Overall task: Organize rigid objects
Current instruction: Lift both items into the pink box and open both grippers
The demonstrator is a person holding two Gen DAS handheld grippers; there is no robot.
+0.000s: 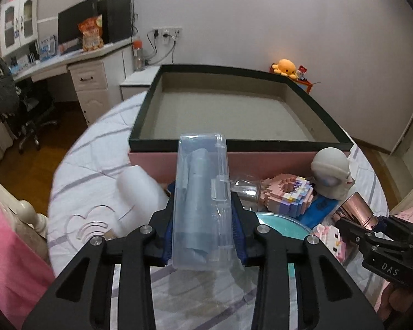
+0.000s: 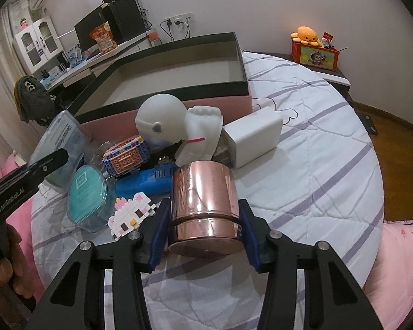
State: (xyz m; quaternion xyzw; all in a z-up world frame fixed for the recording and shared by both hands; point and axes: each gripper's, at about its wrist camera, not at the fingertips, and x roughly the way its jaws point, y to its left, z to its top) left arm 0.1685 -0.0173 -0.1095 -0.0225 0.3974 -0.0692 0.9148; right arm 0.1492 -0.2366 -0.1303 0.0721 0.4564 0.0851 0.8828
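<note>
My left gripper (image 1: 203, 206) is shut on a clear plastic case (image 1: 201, 200) and holds it upright above the bed, in front of the big pink box with a black rim (image 1: 234, 143). My right gripper (image 2: 203, 209) is shut on a shiny rose-gold cylinder tin (image 2: 203, 203); it shows at the right of the left wrist view (image 1: 355, 211). On the bed lie a white astronaut figure (image 2: 179, 126), a block model (image 2: 126, 154), a teal-lidded container (image 2: 85, 192), a blue packet (image 2: 146, 181), a white block cat (image 2: 132, 214) and a white box (image 2: 253, 137).
The box is open, its beige inside (image 2: 173, 82) bare. The round bed has a white striped sheet (image 2: 316, 151). A pink quilt (image 2: 399, 253) lies at the right. A desk (image 1: 68, 60) and chair (image 1: 27, 104) stand at the far left. An orange plush (image 2: 307, 35) sits on a red box.
</note>
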